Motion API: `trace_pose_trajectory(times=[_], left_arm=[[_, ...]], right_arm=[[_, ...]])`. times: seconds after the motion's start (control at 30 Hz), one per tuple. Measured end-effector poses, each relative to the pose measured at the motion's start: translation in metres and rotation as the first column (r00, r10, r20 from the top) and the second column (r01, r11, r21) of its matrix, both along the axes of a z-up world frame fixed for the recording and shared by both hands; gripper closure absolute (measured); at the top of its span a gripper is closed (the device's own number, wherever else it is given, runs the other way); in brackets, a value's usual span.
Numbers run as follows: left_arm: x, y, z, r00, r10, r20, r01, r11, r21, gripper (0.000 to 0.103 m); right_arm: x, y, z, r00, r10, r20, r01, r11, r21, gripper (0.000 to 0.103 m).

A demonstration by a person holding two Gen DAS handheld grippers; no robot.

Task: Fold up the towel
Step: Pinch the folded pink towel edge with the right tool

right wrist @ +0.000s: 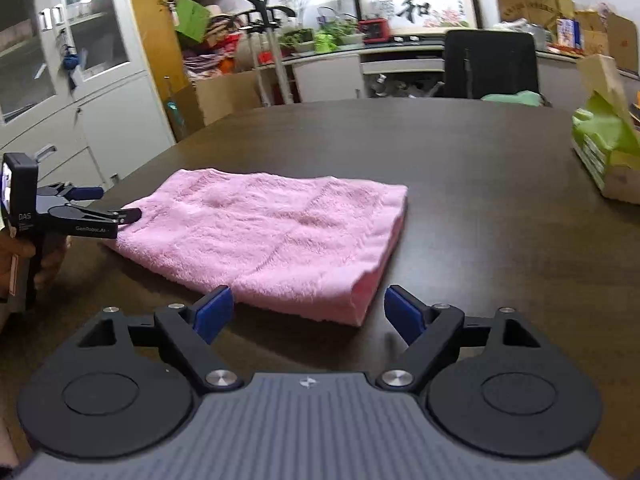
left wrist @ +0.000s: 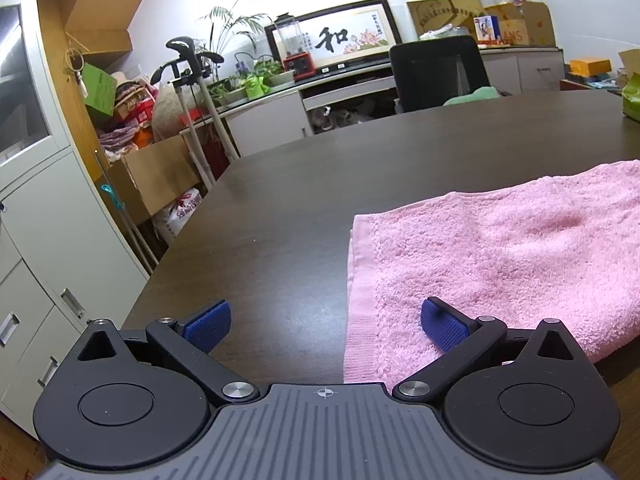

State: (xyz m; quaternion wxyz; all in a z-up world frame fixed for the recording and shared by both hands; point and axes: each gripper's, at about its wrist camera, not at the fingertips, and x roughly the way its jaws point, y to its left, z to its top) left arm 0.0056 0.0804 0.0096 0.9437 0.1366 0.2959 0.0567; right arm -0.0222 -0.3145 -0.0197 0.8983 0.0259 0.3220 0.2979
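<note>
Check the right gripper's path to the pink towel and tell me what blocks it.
Nothing visible blocks it. The right gripper stands open just short of the pink towel's near corner, with only bare table between. The left gripper is at the towel's far left edge, clear of that path.

Left wrist view low over the desk (left wrist: 304, 184), near the towel's (left wrist: 500, 264) left end, right wrist view near its front corner, both facing the cluttered back wall, sharing towel, desk

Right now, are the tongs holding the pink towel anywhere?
No. Both tongs, left and right, are open; the towel lies on the table, unheld.
</note>
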Motion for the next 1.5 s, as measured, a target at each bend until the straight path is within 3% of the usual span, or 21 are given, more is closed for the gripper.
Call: trace_pose_trajectory(times=[0.2, 0.4, 0.73, 0.8, 0.87, 0.97, 1.07, 1.13, 1.23, 1.3, 1.5], left_arm=[[0.001, 0.002, 0.000, 1.000, 0.000, -0.003, 0.000, 1.000, -0.006, 0.000], [0.002, 0.001, -0.001, 1.000, 0.002, -0.004, -0.002, 1.000, -0.005, 0.000], [0.001, 0.004, -0.002, 1.000, 0.004, -0.007, -0.004, 1.000, -0.006, 0.000], [0.000, 0.003, -0.004, 1.000, 0.004, -0.007, -0.004, 1.000, -0.008, 0.000], [-0.001, 0.004, -0.004, 1.000, 0.004, -0.008, -0.004, 1.000, -0.009, 0.000], [-0.001, 0.002, -0.005, 1.000, 0.007, -0.008, -0.007, 1.000, -0.007, 0.000], [-0.001, 0.001, -0.005, 1.000, 0.009, -0.007, -0.009, 1.000, -0.002, 0.000], [-0.001, 0.001, -0.005, 1.000, 0.009, -0.007, -0.009, 1.000, -0.003, 0.000], [-0.001, -0.006, -0.006, 1.000, 0.009, -0.009, -0.009, 1.000, -0.007, 0.000], [-0.001, -0.005, -0.006, 1.000, 0.010, -0.010, -0.010, 1.000, -0.009, 0.000], [-0.003, -0.010, -0.006, 1.000, 0.018, -0.012, -0.018, 1.000, -0.010, 0.000]], right_arm=[[0.008, 0.004, -0.001, 0.989, 0.145, -0.037, -0.144, 0.989, 0.041, 0.015], [0.002, -0.009, -0.002, 0.954, 0.287, -0.090, -0.277, 0.955, 0.108, 0.012], [0.000, -0.016, 0.006, 0.952, 0.270, -0.147, -0.253, 0.960, 0.125, 0.014], [-0.001, -0.014, 0.008, 0.960, 0.229, -0.159, -0.214, 0.971, 0.105, 0.022], [-0.003, -0.013, 0.009, 0.971, 0.174, -0.166, -0.165, 0.984, 0.068, 0.053], [-0.002, -0.018, 0.011, 0.981, 0.065, -0.180, -0.066, 0.998, 0.003, 0.086], [-0.003, -0.018, 0.011, 0.984, 0.033, -0.174, -0.038, 0.999, -0.027, 0.086], [-0.009, -0.007, 0.013, 0.990, 0.024, -0.137, -0.038, 0.994, -0.103, 0.087], [-0.014, 0.003, 0.016, 0.994, 0.007, -0.111, -0.029, 0.980, -0.196, 0.096], [-0.018, 0.008, 0.019, 0.994, 0.020, -0.109, -0.046, 0.970, -0.240, 0.098], [-0.022, -0.003, 0.022, 0.992, -0.015, -0.122, -0.023, 0.952, -0.306, 0.101]])
